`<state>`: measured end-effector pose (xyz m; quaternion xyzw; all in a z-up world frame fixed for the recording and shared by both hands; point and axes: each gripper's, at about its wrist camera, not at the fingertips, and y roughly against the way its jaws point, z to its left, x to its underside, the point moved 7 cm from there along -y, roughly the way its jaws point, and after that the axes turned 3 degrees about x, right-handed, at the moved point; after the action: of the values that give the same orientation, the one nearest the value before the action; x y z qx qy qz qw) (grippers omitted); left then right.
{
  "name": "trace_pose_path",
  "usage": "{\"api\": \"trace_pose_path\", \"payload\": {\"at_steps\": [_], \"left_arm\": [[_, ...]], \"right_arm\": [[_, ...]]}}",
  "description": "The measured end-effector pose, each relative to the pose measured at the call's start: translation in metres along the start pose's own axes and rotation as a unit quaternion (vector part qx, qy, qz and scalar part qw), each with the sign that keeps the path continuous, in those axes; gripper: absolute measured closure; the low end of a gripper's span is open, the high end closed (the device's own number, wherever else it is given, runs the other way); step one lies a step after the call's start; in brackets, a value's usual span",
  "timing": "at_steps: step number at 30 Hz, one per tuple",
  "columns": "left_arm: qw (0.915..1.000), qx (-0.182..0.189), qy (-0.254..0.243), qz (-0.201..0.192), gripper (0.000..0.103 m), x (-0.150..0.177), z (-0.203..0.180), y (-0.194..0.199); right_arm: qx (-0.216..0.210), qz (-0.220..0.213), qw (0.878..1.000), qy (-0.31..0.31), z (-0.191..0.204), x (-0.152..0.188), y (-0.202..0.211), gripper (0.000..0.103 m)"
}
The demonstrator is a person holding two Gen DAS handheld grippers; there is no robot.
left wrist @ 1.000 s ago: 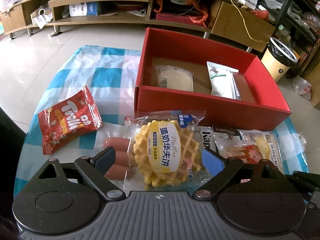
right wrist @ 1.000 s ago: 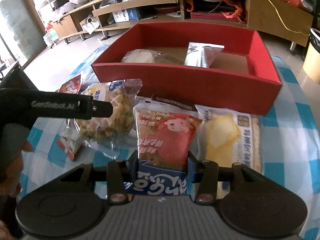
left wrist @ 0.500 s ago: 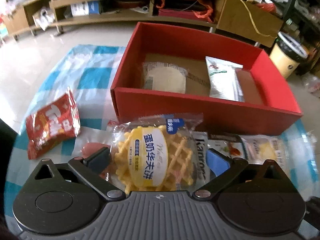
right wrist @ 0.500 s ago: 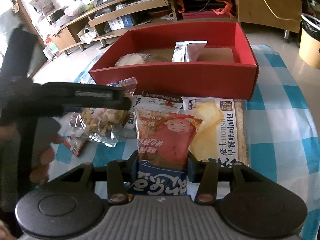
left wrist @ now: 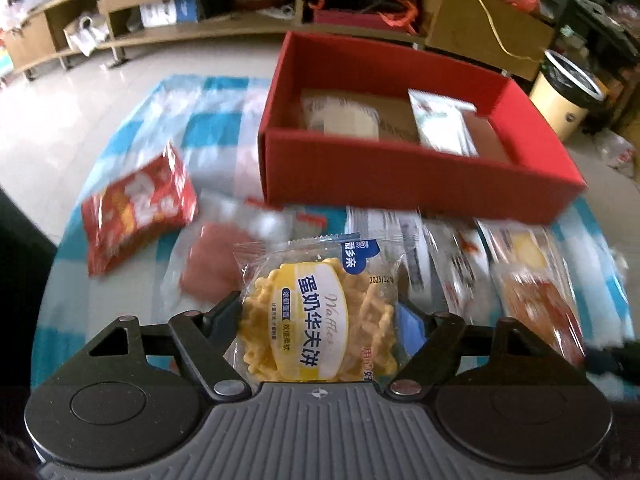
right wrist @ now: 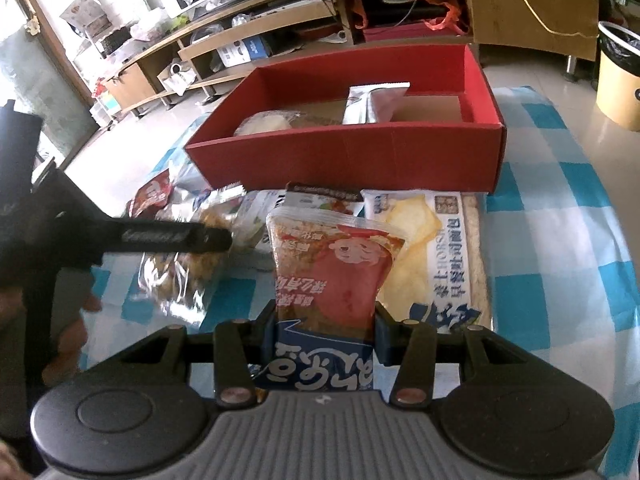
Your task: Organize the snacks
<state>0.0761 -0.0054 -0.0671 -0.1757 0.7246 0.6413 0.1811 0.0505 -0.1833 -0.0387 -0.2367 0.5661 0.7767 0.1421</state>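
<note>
My left gripper [left wrist: 320, 320] is shut on a clear pack of yellow waffles [left wrist: 320, 312] and holds it above the table. My right gripper [right wrist: 324, 320] is shut on a red and blue snack pack [right wrist: 332, 272] and holds it above the table. The red box [left wrist: 400, 172] lies beyond both, with a round cake pack [left wrist: 344, 120] and a white sachet [left wrist: 440, 124] inside. It also shows in the right wrist view [right wrist: 360, 152]. The left gripper [right wrist: 176, 236] shows at the left there.
On the blue-checked cloth [right wrist: 560, 216] lie a red Trolli bag [left wrist: 136, 208], a sausage pack [left wrist: 212, 264], a bread pack [right wrist: 440, 248] and other snack packs [left wrist: 532, 280]. A bin [left wrist: 564, 92] stands right of the box; low shelves [left wrist: 160, 12] stand behind.
My left gripper closed on the waffle pack and lifted it off the table. My right gripper rose and pulled back with the red and blue pack.
</note>
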Motion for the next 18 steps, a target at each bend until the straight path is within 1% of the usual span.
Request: {"api": "trace_pose_path", "payload": {"at_steps": [3,6,8,11,13,17,18], "left_arm": [[0.9997,0.005,-0.024,0.007,0.021,0.021,-0.005,0.014],[0.9987,0.016,-0.040,0.028,0.021,0.043,-0.014,0.018],[0.9977,0.008,-0.055,0.040,0.021,0.055,-0.019,0.013],[0.9953,-0.012,-0.082,0.050,0.018,0.065,-0.023,0.004],[0.9939,-0.019,-0.099,0.045,0.016,0.067,-0.026,0.005],[0.9929,-0.020,-0.102,0.058,0.009,0.073,-0.026,0.001],[0.9927,-0.021,-0.101,0.061,0.009,0.077,-0.026,-0.001]], "right_arm": [[-0.007,0.005,1.000,0.014,0.008,0.010,0.005,0.060],[-0.004,0.017,0.999,0.036,0.018,0.026,0.006,0.060],[0.004,0.025,0.999,0.048,0.020,0.037,0.003,0.060],[0.018,0.034,0.997,0.067,0.021,0.048,-0.002,0.060],[0.021,0.039,0.997,0.067,0.019,0.050,-0.005,0.059],[0.029,0.040,0.996,0.071,0.016,0.047,-0.009,0.058],[0.030,0.040,0.996,0.069,0.015,0.047,-0.010,0.057]]}}
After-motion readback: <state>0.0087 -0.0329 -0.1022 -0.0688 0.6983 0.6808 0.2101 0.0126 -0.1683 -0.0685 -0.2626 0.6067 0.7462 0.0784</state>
